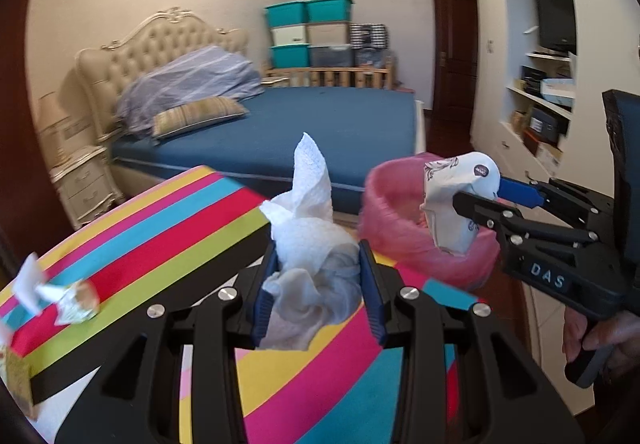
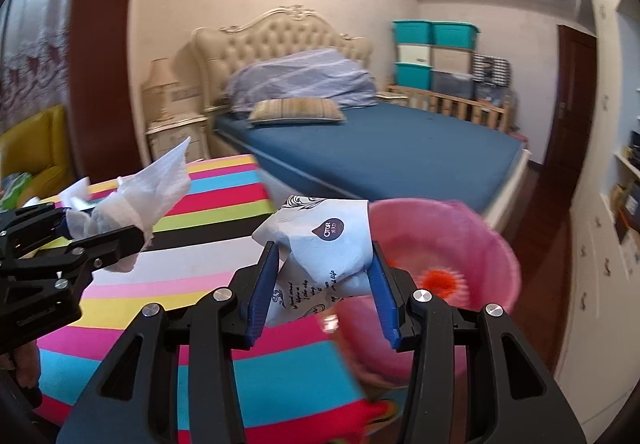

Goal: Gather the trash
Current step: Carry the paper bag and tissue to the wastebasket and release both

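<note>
The left tongs (image 1: 320,284) are clamped on a crumpled white tissue (image 1: 308,236), its blue pads (image 1: 266,300) pressing both sides of the wad. The tissue's long axis runs upright in the left wrist view, a loose tip pointing to 12 o'clock above the striped bench (image 1: 160,236). From the right wrist view the same tissue (image 2: 148,191) appears at 9 o'clock, its tip slanting toward 1 o'clock, held out over the bench (image 2: 216,191) by the left tongs (image 2: 136,240).

The right tongs (image 2: 324,276) grip a squashed pale-blue printed tissue pack (image 2: 324,244), pads against its two flanks. Its long axis lies roughly across the tongs, with the dark logo facing the camera. In the left wrist view the pack (image 1: 460,199) hangs at 3 o'clock from the right tongs (image 1: 476,195), its long axis nearly vertical, directly over the open mouth of the pink-lined bin (image 1: 392,211).

Only the left wrist view shows more litter on the bench: a blurred crumpled wrapper (image 1: 76,300) with a white scrap (image 1: 26,284) at 9 o'clock, and a hand (image 1: 600,340) on the right tongs' handle. Only the right wrist view looks into the bin (image 2: 472,244), where something orange (image 2: 440,280) lies at the bottom, and shows a yellow chair (image 2: 36,147) at 9 o'clock. Both show the blue bed (image 1: 320,123) beyond.
</note>
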